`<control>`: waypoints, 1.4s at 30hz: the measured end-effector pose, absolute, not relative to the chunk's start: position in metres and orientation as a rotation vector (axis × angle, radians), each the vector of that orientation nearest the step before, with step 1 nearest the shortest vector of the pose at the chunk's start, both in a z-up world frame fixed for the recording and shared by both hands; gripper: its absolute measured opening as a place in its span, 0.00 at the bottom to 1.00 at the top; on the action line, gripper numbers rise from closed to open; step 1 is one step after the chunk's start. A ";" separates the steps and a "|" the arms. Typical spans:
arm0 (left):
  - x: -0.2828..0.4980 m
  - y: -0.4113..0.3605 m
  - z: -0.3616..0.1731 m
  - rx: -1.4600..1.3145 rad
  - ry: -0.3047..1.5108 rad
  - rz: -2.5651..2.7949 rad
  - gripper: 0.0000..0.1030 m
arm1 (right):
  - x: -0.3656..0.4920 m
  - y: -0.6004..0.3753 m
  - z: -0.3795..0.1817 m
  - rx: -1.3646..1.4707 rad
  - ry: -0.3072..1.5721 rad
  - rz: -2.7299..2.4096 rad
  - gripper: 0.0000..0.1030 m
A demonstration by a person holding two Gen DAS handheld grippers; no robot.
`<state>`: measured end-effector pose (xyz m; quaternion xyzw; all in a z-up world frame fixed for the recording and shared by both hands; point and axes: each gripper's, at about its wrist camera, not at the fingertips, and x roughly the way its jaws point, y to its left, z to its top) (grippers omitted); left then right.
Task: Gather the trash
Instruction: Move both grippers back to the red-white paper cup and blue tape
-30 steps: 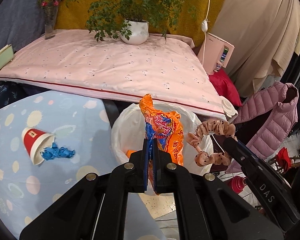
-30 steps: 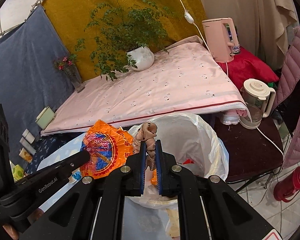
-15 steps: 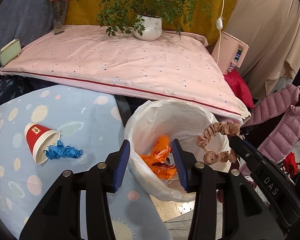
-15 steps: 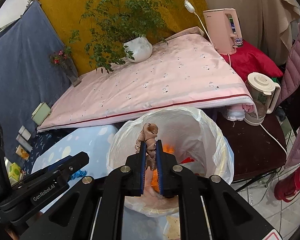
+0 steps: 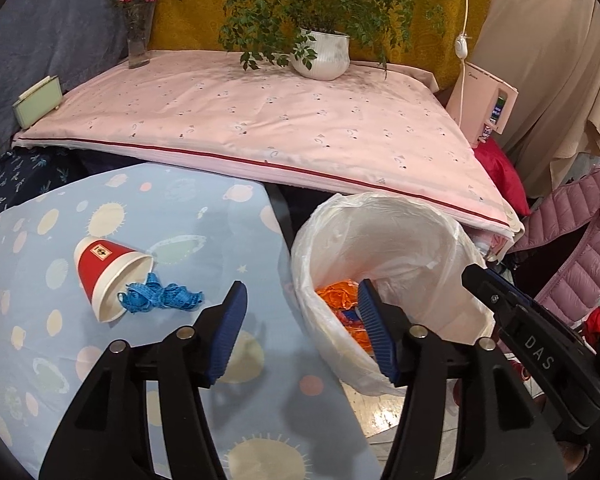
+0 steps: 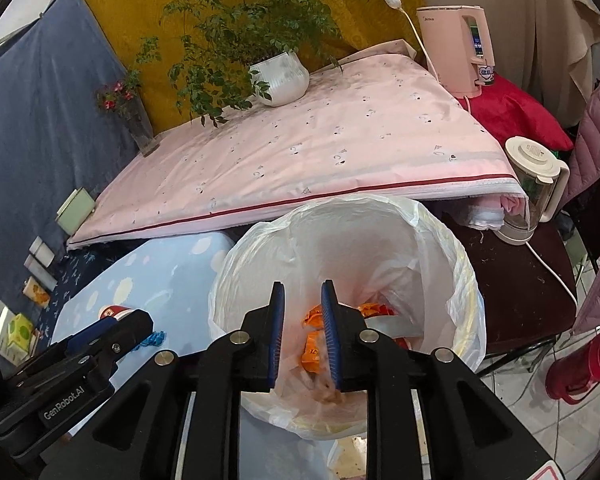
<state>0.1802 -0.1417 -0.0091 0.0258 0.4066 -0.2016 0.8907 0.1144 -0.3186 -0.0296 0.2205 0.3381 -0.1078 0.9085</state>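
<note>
Both jaws have just been opening and hold nothing — next I'd pinch the light, crushable red paper cup [image 5: 110, 276], left of my left gripper [image 5: 300, 328], by its rim.

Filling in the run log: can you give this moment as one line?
left claw: open, empty | right claw: just opened, empty | wrapper: in bin | cup, ribbon: on table

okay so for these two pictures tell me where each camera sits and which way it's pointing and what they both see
Left wrist: on the left gripper, looking down past its open fingers at the blue tablecloth with the red cup, and the trash bin; the right gripper's tip shows at right.
Right wrist: on the right gripper, aimed down into the trash bin, fingers open, nothing between; the left gripper shows lower left.
Shared: bin, orange wrapper inside, cup, potted plant.
</note>
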 end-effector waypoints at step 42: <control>0.249 0.007 -0.092 0.031 0.925 -0.092 0.65 | 0.187 -0.164 -0.072 0.356 0.861 0.003 0.41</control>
